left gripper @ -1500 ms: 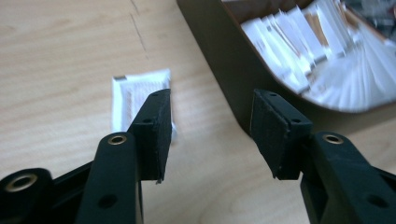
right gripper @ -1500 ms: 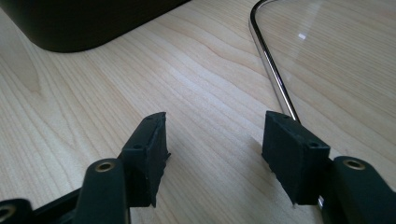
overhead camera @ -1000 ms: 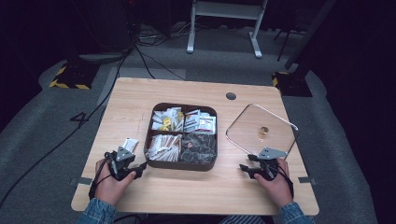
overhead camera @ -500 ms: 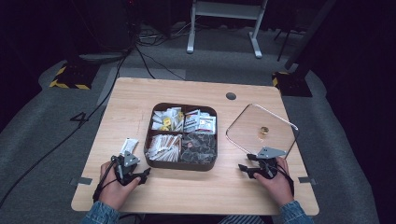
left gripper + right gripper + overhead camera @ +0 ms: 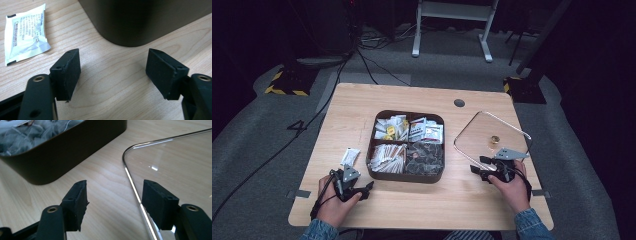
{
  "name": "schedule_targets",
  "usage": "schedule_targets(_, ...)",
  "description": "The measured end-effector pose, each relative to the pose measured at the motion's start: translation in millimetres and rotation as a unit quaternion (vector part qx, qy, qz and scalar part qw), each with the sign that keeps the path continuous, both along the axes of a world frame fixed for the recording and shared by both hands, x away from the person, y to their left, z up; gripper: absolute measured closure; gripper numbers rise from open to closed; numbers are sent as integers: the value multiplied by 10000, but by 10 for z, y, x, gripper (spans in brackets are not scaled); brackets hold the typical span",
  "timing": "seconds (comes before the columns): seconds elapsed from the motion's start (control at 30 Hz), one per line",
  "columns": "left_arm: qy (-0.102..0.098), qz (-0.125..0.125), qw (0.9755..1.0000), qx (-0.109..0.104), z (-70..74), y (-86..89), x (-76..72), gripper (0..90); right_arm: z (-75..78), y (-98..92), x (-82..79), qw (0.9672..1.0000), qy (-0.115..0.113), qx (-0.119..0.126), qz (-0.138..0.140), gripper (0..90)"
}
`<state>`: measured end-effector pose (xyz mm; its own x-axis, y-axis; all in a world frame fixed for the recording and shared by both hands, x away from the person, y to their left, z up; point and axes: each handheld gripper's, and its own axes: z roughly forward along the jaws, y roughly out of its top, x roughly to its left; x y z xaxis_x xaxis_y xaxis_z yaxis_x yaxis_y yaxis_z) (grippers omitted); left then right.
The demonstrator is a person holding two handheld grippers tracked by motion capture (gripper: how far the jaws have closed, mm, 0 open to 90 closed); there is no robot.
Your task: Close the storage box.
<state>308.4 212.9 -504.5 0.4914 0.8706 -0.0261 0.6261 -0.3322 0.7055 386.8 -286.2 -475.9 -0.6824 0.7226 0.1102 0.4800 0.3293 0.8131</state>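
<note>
White printed sachet (image 5: 25, 32), flat, sealed

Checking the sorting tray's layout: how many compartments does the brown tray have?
4. In the brown tray: back left holds white and yellow packets, back right white packets, front left paper sticks, front right grey tea bags.

White sachet (image 5: 25, 31) lies flat (printed side up) beside dark tray (image 5: 377, 175).

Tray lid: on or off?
Off. The clear lid lies flat on the table to the right of the tray, whose four compartments are uncovered. The right gripper is at the lid's near edge, jaws open.
</note>
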Motion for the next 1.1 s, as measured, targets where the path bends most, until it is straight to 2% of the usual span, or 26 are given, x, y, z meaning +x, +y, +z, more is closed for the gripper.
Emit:
schedule_targets(0.27, 21, 5, 10000, -23, 0, 1, -5, 266, 220, -124, 212, 9984, -216, -194, -478, 365)
schedule_targets(0.6, 15, 3, 10000, -39, -3, 2, -5, 262, 385, -319, 476, 9931, -249, -371, -1084, 361)
schedule_targets(0.8, 18, 2, 10000, -41, -3, 2, -4, 262, 373, -467, 633, 9882, -194, -478, -1439, 362)
schedule_targets(0.93, 16, 7, 10000, -38, -3, 2, -5, 262, 332, -538, 719, 9847, -80, -580, -1640, 362)
schedule_targets(1.1, 17, 5, 10000, -40, -3, 2, -5, 262, 226, -582, 812, 9825, 55, -515, -1792, 370)
